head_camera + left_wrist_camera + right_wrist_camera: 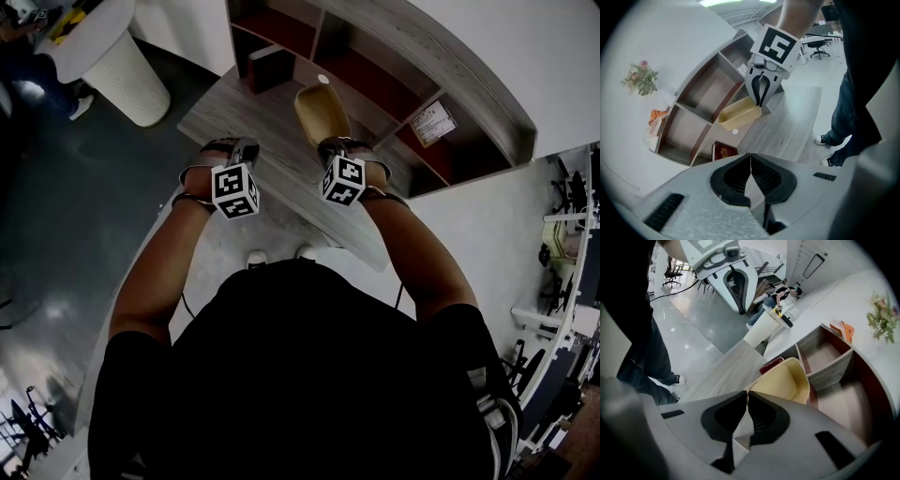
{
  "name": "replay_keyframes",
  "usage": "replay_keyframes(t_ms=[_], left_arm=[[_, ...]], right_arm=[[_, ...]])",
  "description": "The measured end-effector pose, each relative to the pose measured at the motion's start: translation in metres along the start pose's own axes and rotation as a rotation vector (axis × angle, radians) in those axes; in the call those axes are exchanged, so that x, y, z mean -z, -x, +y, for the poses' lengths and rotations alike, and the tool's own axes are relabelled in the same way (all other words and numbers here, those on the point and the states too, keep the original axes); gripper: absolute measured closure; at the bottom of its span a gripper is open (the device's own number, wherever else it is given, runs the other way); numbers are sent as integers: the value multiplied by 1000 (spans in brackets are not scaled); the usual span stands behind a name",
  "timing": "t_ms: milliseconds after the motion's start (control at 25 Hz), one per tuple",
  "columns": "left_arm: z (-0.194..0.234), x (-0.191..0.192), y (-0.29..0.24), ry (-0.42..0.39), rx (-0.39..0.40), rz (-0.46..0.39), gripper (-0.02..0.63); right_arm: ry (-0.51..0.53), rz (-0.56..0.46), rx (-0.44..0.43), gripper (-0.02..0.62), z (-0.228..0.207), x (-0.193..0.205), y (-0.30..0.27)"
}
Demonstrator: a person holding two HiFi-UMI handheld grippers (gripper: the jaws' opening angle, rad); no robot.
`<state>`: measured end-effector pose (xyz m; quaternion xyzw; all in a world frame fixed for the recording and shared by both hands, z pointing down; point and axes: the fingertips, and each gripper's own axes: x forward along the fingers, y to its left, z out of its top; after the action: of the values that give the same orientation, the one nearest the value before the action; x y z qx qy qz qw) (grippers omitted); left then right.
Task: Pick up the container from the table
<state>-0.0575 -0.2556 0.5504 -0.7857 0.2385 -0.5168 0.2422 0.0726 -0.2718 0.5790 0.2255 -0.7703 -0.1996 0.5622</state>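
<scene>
Tabletop of curved grey wood-grain laminate (281, 183), set against an open shelf unit with red-brown compartments (366, 80). The pale yellow, open-topped plastic container (321, 112) hangs tilted over the tabletop and appears clear of it. The pick-up is therefore judged essentially done, and only a steady hold is left. Right gripper (330, 142): jaws pinched tight on the container's near rim. Left gripper (236, 147): jaws pressed together on nothing, level with the right one and apart from the container.
</scene>
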Motion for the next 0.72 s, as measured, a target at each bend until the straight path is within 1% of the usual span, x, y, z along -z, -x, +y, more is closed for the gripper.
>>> replay_keyframes(t_ms=[240, 720], left_arm=[[7, -5, 12, -14, -18, -5, 591], [27, -19, 35, -70, -67, -15, 591]], right_arm=[[21, -31, 60, 572, -14, -15, 30], [27, -51, 145, 572, -33, -20, 82]])
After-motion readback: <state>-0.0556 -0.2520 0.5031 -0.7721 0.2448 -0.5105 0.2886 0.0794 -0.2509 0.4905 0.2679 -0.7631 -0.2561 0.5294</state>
